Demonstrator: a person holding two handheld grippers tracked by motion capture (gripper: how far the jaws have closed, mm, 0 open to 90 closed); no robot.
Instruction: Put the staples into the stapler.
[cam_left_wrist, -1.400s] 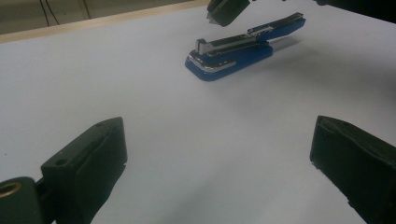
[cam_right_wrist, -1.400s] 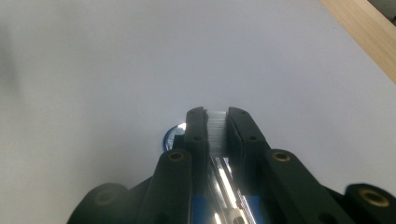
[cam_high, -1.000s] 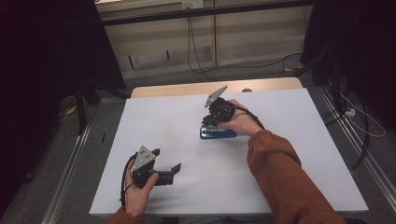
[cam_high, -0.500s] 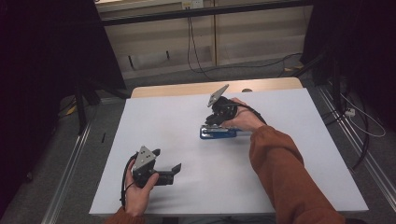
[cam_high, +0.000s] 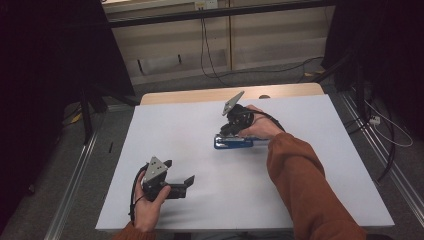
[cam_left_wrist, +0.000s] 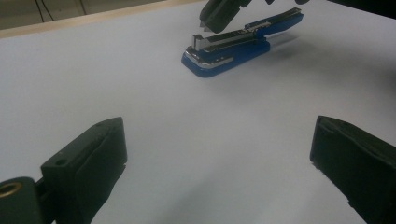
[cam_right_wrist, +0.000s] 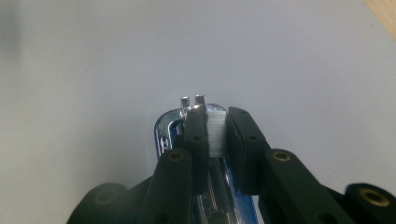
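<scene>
A blue stapler (cam_high: 232, 143) with a chrome front lies on the white table (cam_high: 200, 125), right of the middle. In the left gripper view the stapler (cam_left_wrist: 229, 51) has its top arm lifted off the base. My right gripper (cam_high: 224, 131) hangs just over its front end, shut on a small pale strip of staples (cam_right_wrist: 216, 133). In the right gripper view the stapler's chrome nose (cam_right_wrist: 166, 128) sits directly below the right gripper (cam_right_wrist: 216, 116). My left gripper (cam_high: 179, 171) rests near the table's front left, open, nothing between the jaws of the left gripper (cam_left_wrist: 219, 140).
The table's wooden far edge (cam_high: 200, 94) shows beyond the white sheet. Cables (cam_high: 380, 125) trail on the floor at the right, and dark curtains stand on both sides.
</scene>
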